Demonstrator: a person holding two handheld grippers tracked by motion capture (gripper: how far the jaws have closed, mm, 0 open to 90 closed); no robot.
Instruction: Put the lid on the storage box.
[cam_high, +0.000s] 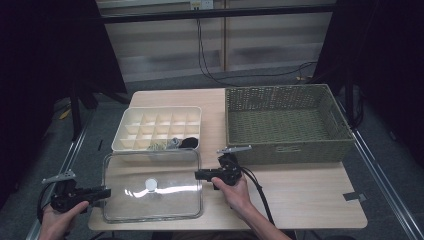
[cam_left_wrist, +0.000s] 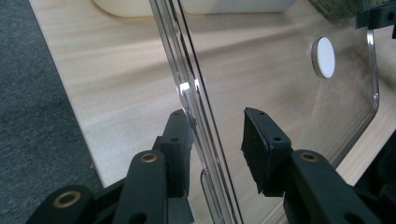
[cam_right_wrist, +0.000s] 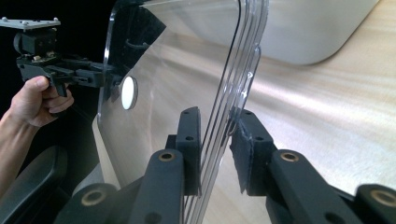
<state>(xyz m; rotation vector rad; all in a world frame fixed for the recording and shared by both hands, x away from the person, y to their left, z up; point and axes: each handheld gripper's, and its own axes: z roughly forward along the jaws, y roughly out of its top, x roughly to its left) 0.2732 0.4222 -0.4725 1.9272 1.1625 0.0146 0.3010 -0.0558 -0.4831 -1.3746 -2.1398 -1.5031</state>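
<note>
The clear, flat, rectangular plastic lid (cam_high: 152, 187) with rounded corners and a small white round disc (cam_high: 150, 184) near its middle lies at the near edge of the pale wooden surface (cam_high: 300, 192), just in front of the cream box. The left tool (cam_high: 106, 192), held in the person's left hand (cam_high: 57, 220) at the near left corner, reaches the lid's left edge. In the left gripper view its jaws stand apart on either side of the lid's raised rim (cam_left_wrist: 194, 109): one pad (cam_left_wrist: 180, 140) is at the rim, the other (cam_left_wrist: 257, 140) is clear of the plastic, so this tool is released and not clamped.

The right tool (cam_high: 198, 174), in the person's right hand (cam_high: 235, 192), meets the lid's right edge. In the right gripper view its two pads (cam_right_wrist: 189, 140) sit close on both sides of the rim (cam_right_wrist: 233, 93), nearly or just touching; I cannot tell whether it is clenched.

Just beyond the lid stands a cream plastic organiser box (cam_high: 159, 116) divided into many small compartments; its near row holds small dark and metallic items (cam_high: 175, 143), too small to identify. To its right, farther along the surface, sits a large green woven rectangular basket (cam_high: 287, 147).
</note>
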